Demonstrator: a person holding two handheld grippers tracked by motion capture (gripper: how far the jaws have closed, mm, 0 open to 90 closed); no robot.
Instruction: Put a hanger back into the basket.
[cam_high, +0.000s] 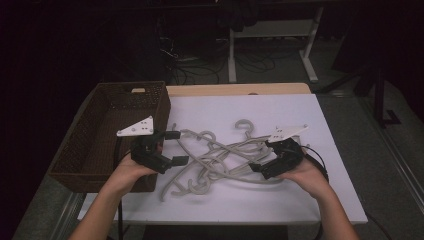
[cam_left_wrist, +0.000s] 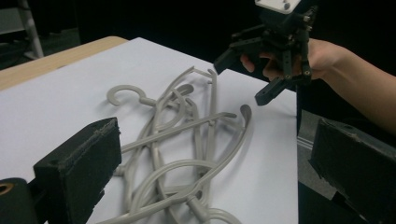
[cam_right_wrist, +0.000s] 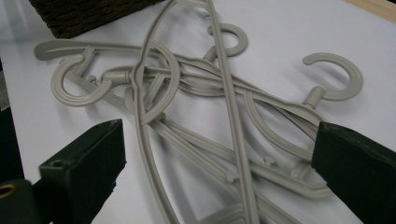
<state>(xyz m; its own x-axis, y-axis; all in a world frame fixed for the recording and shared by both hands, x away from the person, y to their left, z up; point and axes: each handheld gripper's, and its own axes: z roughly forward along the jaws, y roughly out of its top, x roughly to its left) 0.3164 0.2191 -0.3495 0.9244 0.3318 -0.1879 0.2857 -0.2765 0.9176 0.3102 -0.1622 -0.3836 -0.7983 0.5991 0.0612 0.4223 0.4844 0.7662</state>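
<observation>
At the left edge of the white tabletop (cam_high: 300, 195), a dark brown woven rectangular basket (cam_high: 90, 145) with a cut-out handle holds nothing visible inside. Just beside its right wall the left gripper (cam_high: 176, 148) hovers with jaws spread and nothing between them, facing a tangled heap of light grey plastic clothes hangers (cam_high: 220, 155) lying mid-table, and on the heap's right the right gripper (cam_left_wrist: 243, 77) is likewise released, poised just over the hangers without clasping any. Beyond the table's pale wooden far edge (cam_high: 240, 89), the dim room shows a white metal desk frame (cam_high: 310, 45) and loose cables on the floor (cam_high: 200, 67).
</observation>
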